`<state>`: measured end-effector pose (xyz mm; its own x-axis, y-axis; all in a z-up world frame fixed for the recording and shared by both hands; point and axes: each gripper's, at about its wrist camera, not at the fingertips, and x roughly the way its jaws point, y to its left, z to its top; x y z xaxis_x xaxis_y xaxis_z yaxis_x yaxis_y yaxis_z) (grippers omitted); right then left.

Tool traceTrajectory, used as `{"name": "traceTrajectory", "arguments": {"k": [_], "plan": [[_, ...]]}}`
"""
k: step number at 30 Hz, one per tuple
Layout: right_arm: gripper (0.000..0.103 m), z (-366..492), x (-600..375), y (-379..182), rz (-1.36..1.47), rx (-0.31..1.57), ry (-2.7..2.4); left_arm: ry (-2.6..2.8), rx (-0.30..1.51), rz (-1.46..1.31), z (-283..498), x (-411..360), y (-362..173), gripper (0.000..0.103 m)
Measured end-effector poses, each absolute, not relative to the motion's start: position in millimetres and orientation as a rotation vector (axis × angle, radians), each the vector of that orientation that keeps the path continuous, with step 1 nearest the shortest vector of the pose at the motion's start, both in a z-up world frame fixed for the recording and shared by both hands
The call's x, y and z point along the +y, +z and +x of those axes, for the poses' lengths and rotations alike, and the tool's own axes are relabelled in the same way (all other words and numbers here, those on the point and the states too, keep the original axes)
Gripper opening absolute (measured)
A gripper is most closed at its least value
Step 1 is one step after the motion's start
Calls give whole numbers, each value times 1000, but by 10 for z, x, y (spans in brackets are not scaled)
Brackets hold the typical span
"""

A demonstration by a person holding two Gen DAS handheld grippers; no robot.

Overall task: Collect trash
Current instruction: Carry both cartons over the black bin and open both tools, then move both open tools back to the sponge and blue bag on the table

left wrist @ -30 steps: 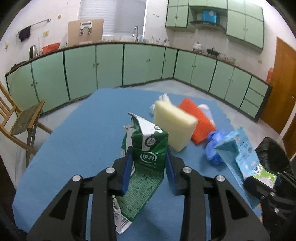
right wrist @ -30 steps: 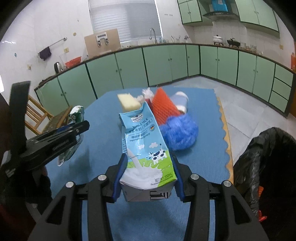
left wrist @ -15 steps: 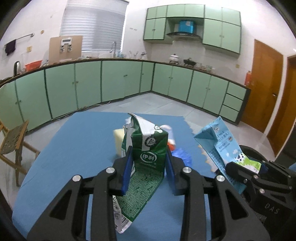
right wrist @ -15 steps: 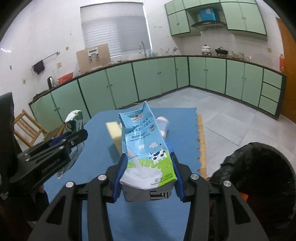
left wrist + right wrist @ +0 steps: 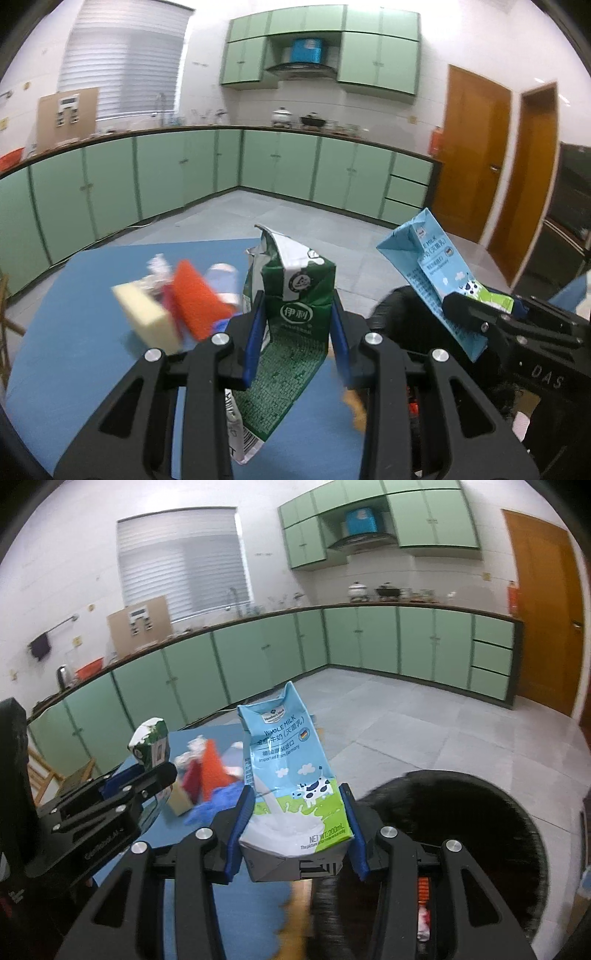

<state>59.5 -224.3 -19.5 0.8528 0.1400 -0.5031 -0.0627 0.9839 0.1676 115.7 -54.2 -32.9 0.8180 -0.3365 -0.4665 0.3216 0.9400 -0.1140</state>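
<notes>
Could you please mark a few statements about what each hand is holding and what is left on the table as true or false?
1. The left tongs are shut on a green milk carton. True.
2. The right tongs are open with nothing in them. False: they are shut on a light blue milk carton.
3. A black trash bag lies open just beyond the right tongs. True.
4. The green milk carton is sealed and undamaged. False: its top is torn open.
5. A yellow sponge lies on the blue table. True.
</notes>
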Motion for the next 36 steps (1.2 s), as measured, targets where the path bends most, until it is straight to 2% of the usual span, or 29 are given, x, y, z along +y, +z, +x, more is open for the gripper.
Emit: {"name": "traceTrajectory", "arguments": {"k": [10,20,23,24,25,26,28,30,33,36], "plan": [[45,397,-3063,-213,182,529,-67,-530,509,6,1207,-1423,-383,31],[45,300,-3760,-535,216,586,-206,-657,564,27,1369,-2176,-661,31],[47,290,-3889,-643,226,603,-229,-694,603,28,1458,-2310,-747,34],[49,291,-3917,-677,227,611,-237,-700,607,29,1468,-2331,-761,45],[53,285,-3937,-702,229,613,-248,-706,608,26,1479,-2338,-768,61],[62,274,-3970,-732,230,612,-266,-710,606,21,1488,-2323,-763,66],[70,267,-4011,-771,232,614,-289,-720,604,3,1470,-2292,-776,70],[84,235,-4037,-795,239,611,-302,-716,606,-6,1481,-2237,-767,70],[92,178,-4047,-780,250,594,-324,-688,598,-18,1512,-2107,-730,72],[95,176,-3959,-727,251,574,-304,-641,578,-23,1503,-1889,-669,76]]}}
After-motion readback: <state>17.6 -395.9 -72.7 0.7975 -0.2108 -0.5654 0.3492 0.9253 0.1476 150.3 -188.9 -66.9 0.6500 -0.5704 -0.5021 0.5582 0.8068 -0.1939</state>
